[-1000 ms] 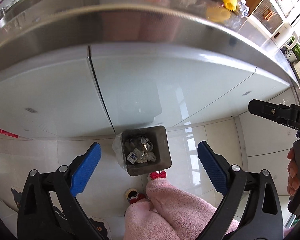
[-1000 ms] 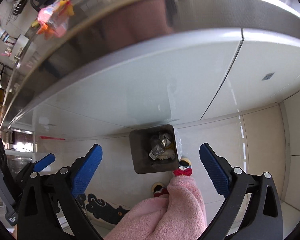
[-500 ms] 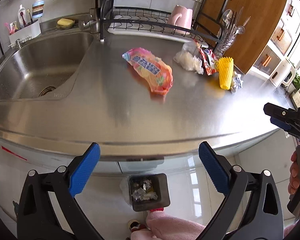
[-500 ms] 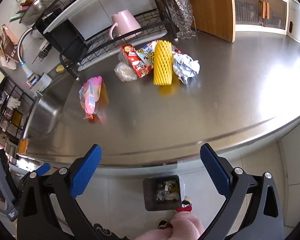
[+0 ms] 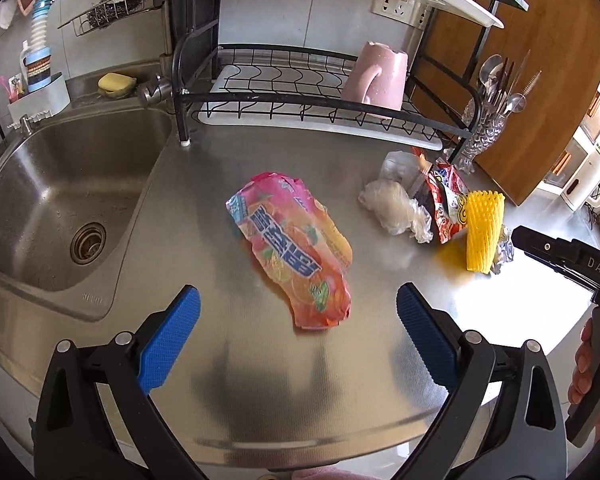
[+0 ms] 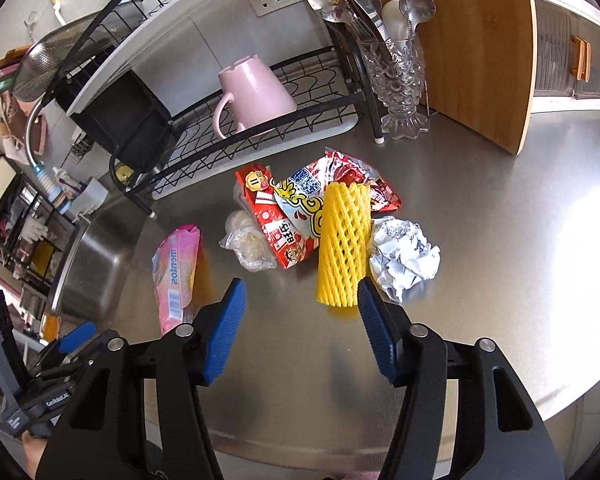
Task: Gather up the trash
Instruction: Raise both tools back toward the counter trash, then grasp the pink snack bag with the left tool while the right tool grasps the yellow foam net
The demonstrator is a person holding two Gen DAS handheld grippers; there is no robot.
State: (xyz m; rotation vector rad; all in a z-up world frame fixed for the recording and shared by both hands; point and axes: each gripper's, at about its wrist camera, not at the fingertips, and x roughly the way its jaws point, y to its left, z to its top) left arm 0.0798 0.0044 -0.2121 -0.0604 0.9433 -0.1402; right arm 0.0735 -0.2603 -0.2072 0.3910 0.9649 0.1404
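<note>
Both grippers rose from bin to steel counter; right gripper (image 6: 300,304) jaws narrowed, empty.

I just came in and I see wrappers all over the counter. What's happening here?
A person is tidying up trash with a gripper in each hand. Both are empty right now. The left gripper is open above the pink candy wrapper. The right gripper has just been closing partway, with nothing between its jaws, near the yellow foam net and crumpled paper. Nothing on the steel counter is picked up yet.
</note>
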